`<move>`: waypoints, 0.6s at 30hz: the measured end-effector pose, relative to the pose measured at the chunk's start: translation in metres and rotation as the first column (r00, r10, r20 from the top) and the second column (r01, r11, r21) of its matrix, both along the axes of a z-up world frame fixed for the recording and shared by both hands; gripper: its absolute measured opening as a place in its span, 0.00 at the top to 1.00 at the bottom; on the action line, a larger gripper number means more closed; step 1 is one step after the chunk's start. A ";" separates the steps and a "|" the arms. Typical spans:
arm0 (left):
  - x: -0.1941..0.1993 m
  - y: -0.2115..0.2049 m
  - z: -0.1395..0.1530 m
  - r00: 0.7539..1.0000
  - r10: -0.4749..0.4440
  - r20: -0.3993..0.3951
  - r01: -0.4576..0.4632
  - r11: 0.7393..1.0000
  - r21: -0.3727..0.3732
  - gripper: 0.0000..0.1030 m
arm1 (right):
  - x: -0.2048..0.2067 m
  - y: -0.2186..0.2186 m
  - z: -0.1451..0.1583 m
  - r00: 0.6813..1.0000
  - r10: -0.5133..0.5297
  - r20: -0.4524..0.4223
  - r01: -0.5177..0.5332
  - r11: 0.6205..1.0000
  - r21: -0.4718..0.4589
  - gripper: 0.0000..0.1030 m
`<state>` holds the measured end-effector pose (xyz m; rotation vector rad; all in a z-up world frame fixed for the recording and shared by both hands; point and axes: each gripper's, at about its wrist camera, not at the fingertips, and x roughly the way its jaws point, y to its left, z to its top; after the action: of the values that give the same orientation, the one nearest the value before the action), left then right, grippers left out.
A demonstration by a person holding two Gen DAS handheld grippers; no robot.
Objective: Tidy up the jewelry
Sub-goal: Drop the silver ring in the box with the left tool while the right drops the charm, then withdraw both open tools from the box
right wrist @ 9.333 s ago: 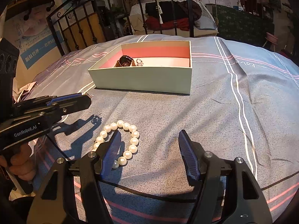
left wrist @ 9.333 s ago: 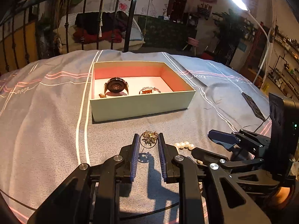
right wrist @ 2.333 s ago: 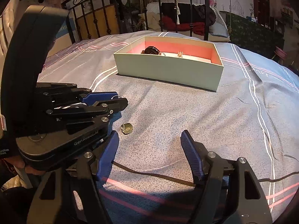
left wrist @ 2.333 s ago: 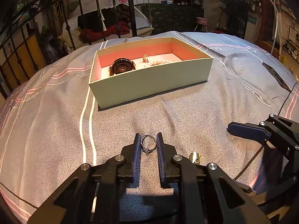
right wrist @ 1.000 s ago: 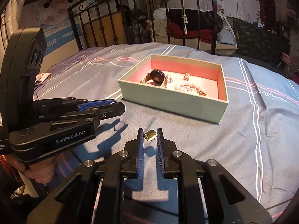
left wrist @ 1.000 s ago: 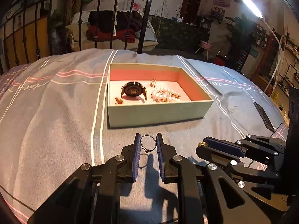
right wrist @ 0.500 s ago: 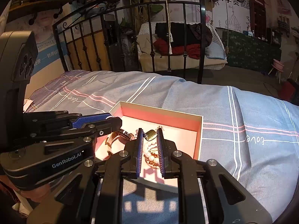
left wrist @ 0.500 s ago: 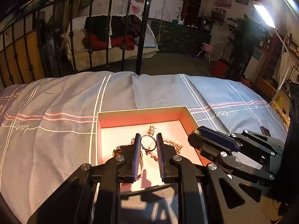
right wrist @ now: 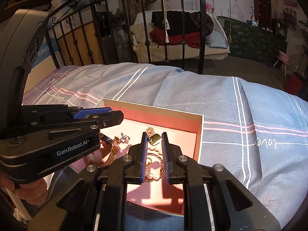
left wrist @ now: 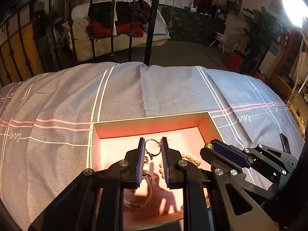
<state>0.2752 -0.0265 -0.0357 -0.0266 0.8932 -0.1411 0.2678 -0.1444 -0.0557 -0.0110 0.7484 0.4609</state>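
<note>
A pale green box [left wrist: 146,118] with a pink inside lies on the bed. In it are a watch [left wrist: 143,198], a pearl bracelet [left wrist: 189,156] and a gold ornament [right wrist: 149,130]. My left gripper [left wrist: 152,144] hangs over the box's inside, shut on a thin silver ring [left wrist: 151,155]. To its right, my right gripper [right wrist: 154,137] also hangs over the box. It is shut on a small gold pendant [right wrist: 156,139], above the pearls [right wrist: 154,176]. Each gripper shows in the other's view, the left gripper [right wrist: 115,115] and the right gripper [left wrist: 207,146].
The grey-blue bedspread [left wrist: 134,88] with white and pink stripes runs all round the box. A black iron bed rail [right wrist: 201,38] stands behind the bed's far edge. A dark flat device [left wrist: 284,142] lies on the bed at the right. A hand [right wrist: 28,192] holds the left gripper's handle.
Both grippers have moved forward from in front of the box to over its inside, each still holding its piece. The box now fills the lower middle of both views.
</note>
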 end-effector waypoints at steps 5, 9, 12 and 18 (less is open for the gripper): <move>0.014 0.002 -0.017 0.999 0.023 -0.044 -0.021 0.999 0.037 0.84 | 0.006 0.004 -0.012 0.999 0.012 -0.036 -0.012 1.000 -0.015 0.85; 0.018 0.004 -0.024 0.998 0.030 -0.057 -0.027 0.998 0.064 0.84 | 0.009 0.007 -0.018 0.999 0.023 -0.047 -0.023 1.000 -0.016 0.85; 0.019 0.004 -0.028 0.997 0.034 -0.064 -0.029 0.997 0.072 0.84 | 0.011 0.009 -0.022 0.998 0.030 -0.056 -0.031 0.999 -0.021 0.85; 0.020 0.003 -0.029 0.997 0.035 -0.066 -0.028 0.995 0.093 0.84 | 0.009 0.012 -0.026 0.997 0.041 -0.067 -0.043 0.999 -0.029 0.85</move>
<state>0.2951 -0.0237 -0.0648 0.0407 0.9653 -0.0698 0.2769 -0.1322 -0.0817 -0.0406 0.8219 0.4919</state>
